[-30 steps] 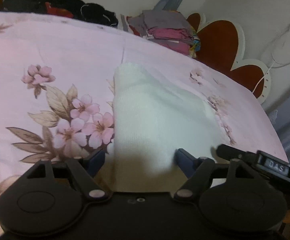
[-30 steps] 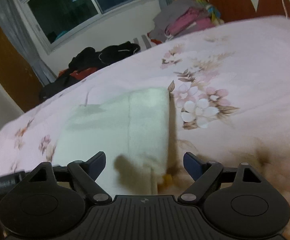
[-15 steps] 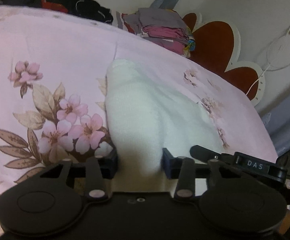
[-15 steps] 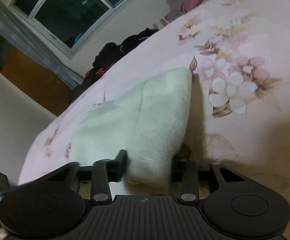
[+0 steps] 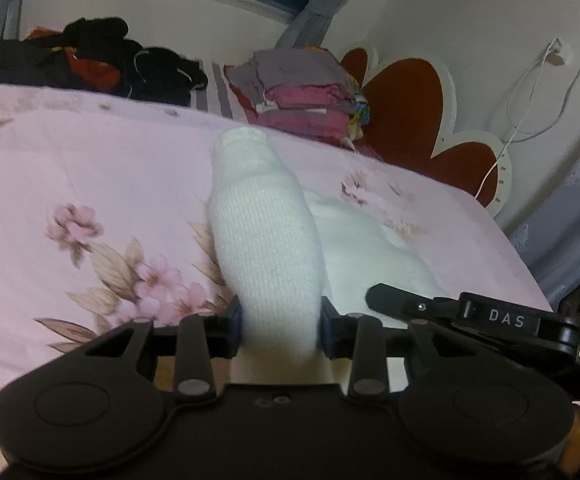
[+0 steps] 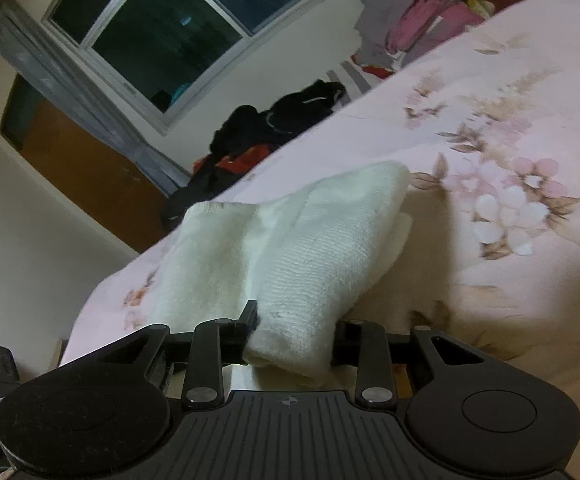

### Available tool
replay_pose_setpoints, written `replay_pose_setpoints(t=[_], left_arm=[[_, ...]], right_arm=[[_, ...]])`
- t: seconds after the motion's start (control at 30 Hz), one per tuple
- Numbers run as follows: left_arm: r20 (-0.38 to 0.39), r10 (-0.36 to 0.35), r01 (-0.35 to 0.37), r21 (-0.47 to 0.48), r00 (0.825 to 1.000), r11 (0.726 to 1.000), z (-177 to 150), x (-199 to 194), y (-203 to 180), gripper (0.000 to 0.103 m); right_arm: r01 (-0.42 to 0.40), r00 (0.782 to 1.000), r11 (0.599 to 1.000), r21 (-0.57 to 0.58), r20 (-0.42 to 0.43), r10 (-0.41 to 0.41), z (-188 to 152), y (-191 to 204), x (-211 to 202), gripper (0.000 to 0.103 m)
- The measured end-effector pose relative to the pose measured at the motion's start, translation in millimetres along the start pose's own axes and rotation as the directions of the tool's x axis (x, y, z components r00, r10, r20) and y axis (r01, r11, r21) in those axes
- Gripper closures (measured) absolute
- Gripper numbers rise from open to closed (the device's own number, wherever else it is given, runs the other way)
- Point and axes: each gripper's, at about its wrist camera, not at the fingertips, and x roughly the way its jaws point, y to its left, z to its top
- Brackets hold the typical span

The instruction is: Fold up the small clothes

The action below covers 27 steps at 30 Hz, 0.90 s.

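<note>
While both grippers pinch white cloth (image 5: 274, 248), only L view shows R gripper (image 5: 373, 300).

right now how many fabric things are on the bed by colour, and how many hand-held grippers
white knit garment: 1, pinched by both grippers
dark clothes heap: 1
grey and pink folded stack: 1
hand-held gripper: 2, left and right
total: 5
</note>
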Motion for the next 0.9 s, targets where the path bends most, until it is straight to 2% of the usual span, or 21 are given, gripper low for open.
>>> replay_pose_setpoints(t=[0.23, 0.47, 0.67, 0.9], left_arm=[[0.038, 0.018, -0.017, -0.01, 0.999, 1.0, 9.1, -52.9, 43.8, 0.068], [0.056, 0.01, -0.009, -0.023, 0.998, 1.0, 15.4, -113.7, 125.7, 0.068], [0.054, 0.04, -0.039, -0.028, 0.998, 0.999, 26.4, -156.8, 202.5, 0.068], [0.054, 0.094, -0.091, -0.054, 0.994, 0.994, 30.8, -169.5, 268.7, 0.068]], right_arm=[[-0.028, 1.0, 0.999, -0.047, -0.006, 0.028, -18.9, 68.5, 20.8, 0.072], [-0.027, 1.0, 0.998, -0.059, -0.002, 0.027, -66.1, 150.9, 60.2, 0.072], [-0.037, 0.999, 0.997, -0.063, -0.017, 0.036, -111.8, 223.4, 115.0, 0.072], [-0.057, 0.997, 0.996, -0.067, -0.059, 0.053, -141.0, 267.3, 179.7, 0.072]])
